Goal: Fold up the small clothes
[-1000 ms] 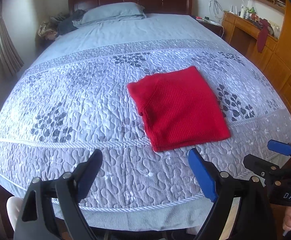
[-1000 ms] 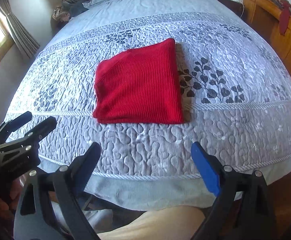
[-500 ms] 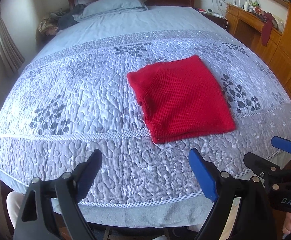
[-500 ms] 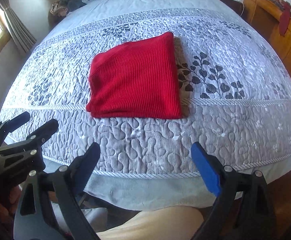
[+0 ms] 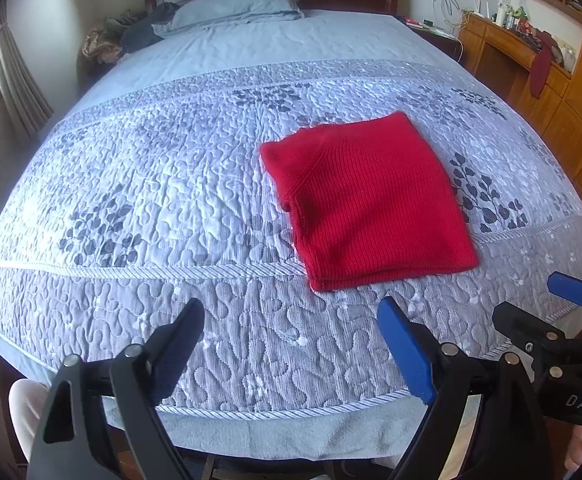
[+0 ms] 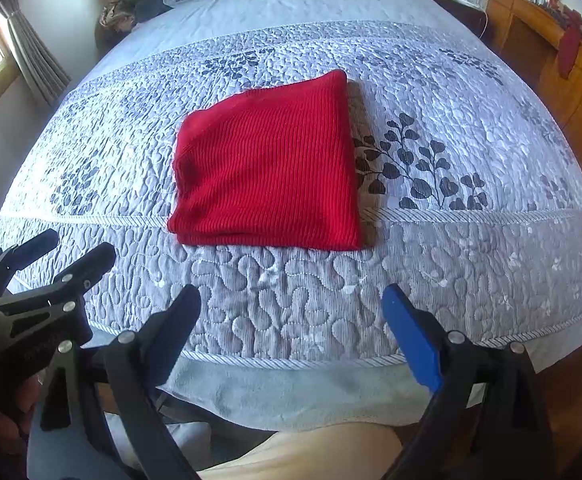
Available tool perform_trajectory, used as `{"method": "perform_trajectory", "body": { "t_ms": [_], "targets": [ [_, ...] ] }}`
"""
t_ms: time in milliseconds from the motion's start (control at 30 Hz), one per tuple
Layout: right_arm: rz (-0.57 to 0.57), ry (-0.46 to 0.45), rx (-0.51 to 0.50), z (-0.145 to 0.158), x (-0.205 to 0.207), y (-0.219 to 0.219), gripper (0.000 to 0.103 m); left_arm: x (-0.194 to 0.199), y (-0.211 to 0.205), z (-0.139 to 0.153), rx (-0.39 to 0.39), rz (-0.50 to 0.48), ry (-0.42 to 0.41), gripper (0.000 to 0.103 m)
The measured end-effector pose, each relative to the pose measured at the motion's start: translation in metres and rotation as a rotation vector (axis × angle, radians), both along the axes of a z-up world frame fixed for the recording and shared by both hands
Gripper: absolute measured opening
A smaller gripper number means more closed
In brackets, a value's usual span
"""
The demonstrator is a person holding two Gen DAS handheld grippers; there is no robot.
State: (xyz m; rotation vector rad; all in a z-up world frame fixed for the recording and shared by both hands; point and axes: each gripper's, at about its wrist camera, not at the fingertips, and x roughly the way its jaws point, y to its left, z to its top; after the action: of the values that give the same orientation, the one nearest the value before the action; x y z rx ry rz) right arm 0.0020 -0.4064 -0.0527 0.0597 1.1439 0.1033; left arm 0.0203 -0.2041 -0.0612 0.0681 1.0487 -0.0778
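Folded red sweater unmoved, grippers unchanged.

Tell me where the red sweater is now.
The red sweater lies folded on the patterned quilt, near the foot edge of the bed, right of centre in the left wrist view, beside a dark leaf print.

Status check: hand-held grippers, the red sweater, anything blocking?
Left hand-held gripper open, empty. Right hand-held gripper open, empty. Red sweater folded flat on quilt, untouched. Nothing in the way.

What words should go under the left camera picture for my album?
Red knit sweater lies folded on the quilted bedspread, with the open left gripper hovering empty near the bed's foot.
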Motion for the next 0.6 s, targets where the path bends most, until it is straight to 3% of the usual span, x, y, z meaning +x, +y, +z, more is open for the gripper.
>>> {"method": "perform_trajectory", "body": {
  "t_ms": [600],
  "targets": [
    [0.008,0.004,-0.016,-0.0019,0.0037,0.0037,0.092,0.0004,-0.0015,-0.0006,-0.005,-0.015,0.004,0.088]
  ]
}}
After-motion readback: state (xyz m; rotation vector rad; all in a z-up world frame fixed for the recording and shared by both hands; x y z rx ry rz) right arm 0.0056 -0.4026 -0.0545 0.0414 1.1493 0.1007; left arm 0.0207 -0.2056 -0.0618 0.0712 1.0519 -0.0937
